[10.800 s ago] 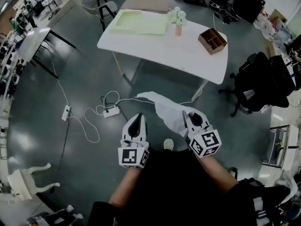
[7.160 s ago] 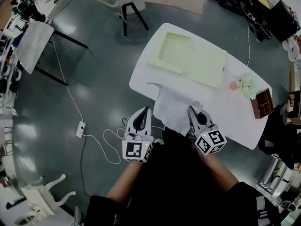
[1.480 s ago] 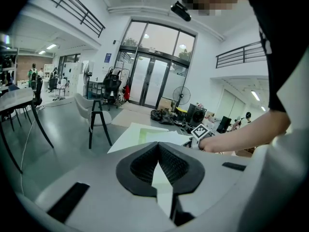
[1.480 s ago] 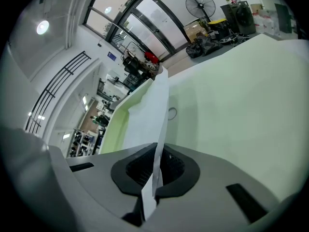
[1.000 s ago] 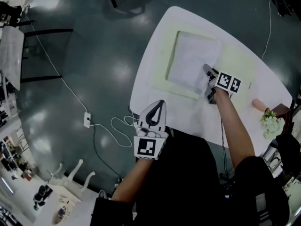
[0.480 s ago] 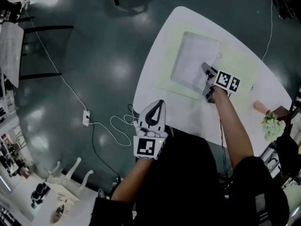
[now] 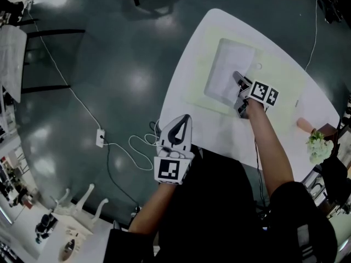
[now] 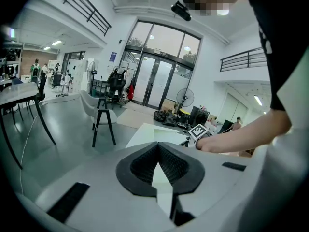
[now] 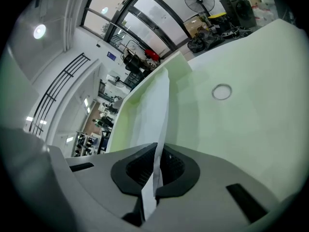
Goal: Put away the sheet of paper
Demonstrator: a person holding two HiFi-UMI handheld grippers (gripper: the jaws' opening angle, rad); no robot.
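Observation:
A white sheet of paper (image 7: pixel 229 73) lies in the recess of a pale green tray (image 7: pixel 279 73) on the white table (image 7: pixel 192 64). My right gripper (image 7: pixel 239 87) rests at the sheet's near right edge, shut on it. In the right gripper view the paper (image 9: pixel 157 108) runs up out of the closed jaws of that gripper (image 9: pixel 155 148) over the green tray (image 9: pixel 256 124). My left gripper (image 7: pixel 184 121) hangs off the table's near edge, above the floor. In the left gripper view that gripper (image 8: pixel 158 147) is shut with nothing in it.
A small ring (image 9: pixel 221 92) lies on the tray beside the sheet. White flowers (image 7: pixel 316 144) and a pink vase (image 7: pixel 302 125) stand at the table's right end. A power strip (image 7: pixel 101 138) with a looping cable lies on the floor on the left.
The person walked up to the table with the sheet in the right gripper. In the last second the sheet has settled deeper into the tray; both grippers have barely moved.

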